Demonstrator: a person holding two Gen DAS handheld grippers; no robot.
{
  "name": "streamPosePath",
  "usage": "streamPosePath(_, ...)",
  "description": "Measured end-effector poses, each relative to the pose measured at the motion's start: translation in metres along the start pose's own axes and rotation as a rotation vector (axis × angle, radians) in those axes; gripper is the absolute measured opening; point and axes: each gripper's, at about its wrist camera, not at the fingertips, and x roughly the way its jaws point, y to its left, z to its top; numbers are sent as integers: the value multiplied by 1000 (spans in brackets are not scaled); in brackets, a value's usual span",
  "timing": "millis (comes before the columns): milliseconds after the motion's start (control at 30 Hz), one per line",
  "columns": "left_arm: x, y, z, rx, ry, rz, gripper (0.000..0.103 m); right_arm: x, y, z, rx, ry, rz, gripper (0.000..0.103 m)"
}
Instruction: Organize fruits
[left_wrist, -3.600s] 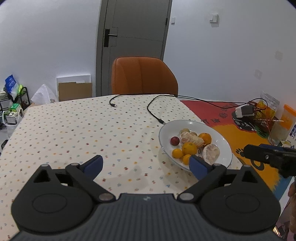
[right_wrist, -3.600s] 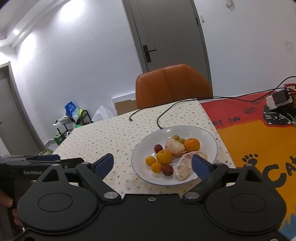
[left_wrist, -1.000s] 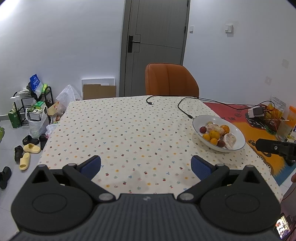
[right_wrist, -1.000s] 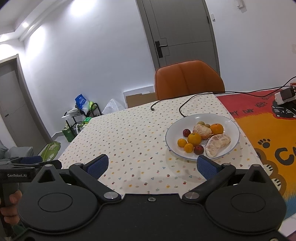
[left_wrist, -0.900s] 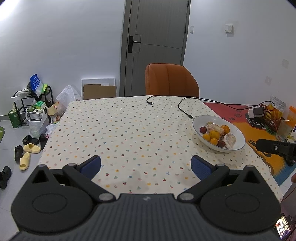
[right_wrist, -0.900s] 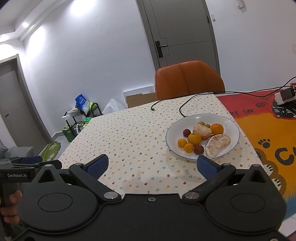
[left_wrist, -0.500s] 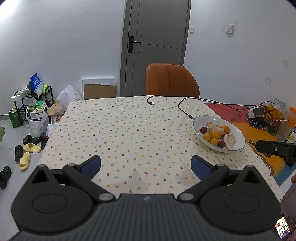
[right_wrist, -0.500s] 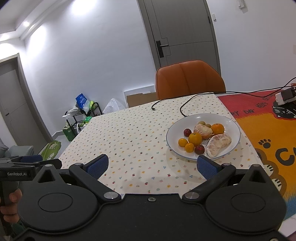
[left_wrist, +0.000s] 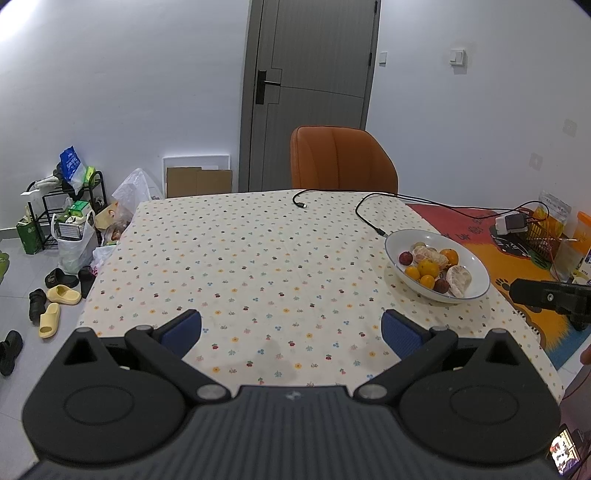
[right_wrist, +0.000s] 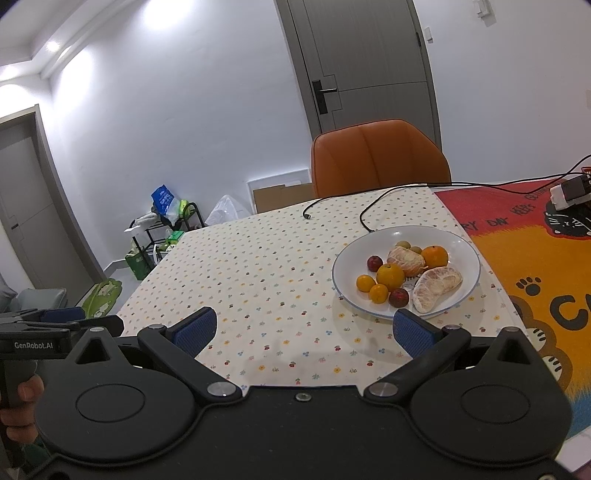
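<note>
both grippers wide open, empty: left gripper (left_wrist: 291, 328), right gripper (right_wrist: 303, 330), held back over the near surface (left_wrist: 240, 266). fruits sit gathered in the white bowl (right_wrist: 466, 248). i judge the sorting finished; next move, if any: just retreat.

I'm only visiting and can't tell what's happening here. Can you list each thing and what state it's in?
Left gripper: open, holding nothing.
Right gripper: open, holding nothing.
White plate: on the table, holding all the fruit.
Peeled pomelo piece: lying in the plate.
Peeled orange: in the plate.
Door: closed.
Black cable: loose end on the tablecloth, unplugged.
Orange chair: empty.
</note>
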Motion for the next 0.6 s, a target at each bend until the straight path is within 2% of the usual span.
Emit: streamPosePath(600, 1, 0, -1, 9, 3, -4, 103, 2, -1, -2, 1, 7, -3, 103)
